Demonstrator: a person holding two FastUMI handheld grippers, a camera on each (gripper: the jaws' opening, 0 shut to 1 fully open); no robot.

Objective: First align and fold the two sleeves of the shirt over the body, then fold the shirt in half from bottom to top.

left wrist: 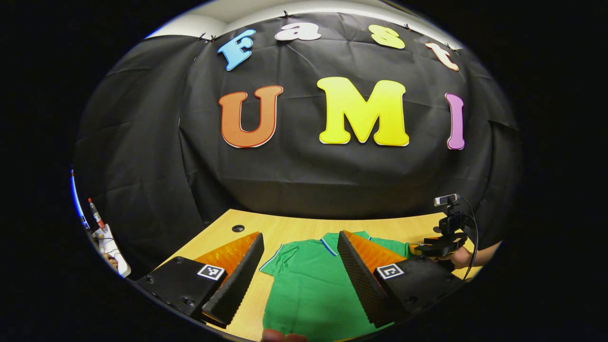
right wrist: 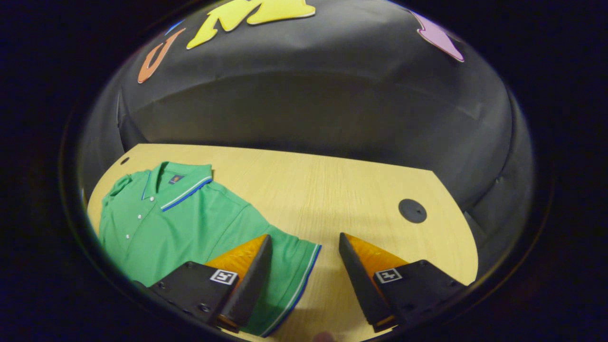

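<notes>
The green polo shirt lies flat and unfolded on the wooden table, collar toward the far edge next to the black cloth wall, both sleeves spread outward. Its collar and sleeve cuffs carry white and blue trim, and a row of small buttons runs down the placket. A round black grommet cap sits in the table surface at the far right, well apart from the shirt; a second grommet hole sits at the far left corner. In the left gripper view, a small camera on a stand rises at the right, with a cable trailing down. The left gripper hangs above the shirt body with its jaws wide apart, holding nothing. The right gripper is likewise spread wide and empty, straddling the cuff edge of the right sleeve; contact with the fabric cannot be determined.
</notes>
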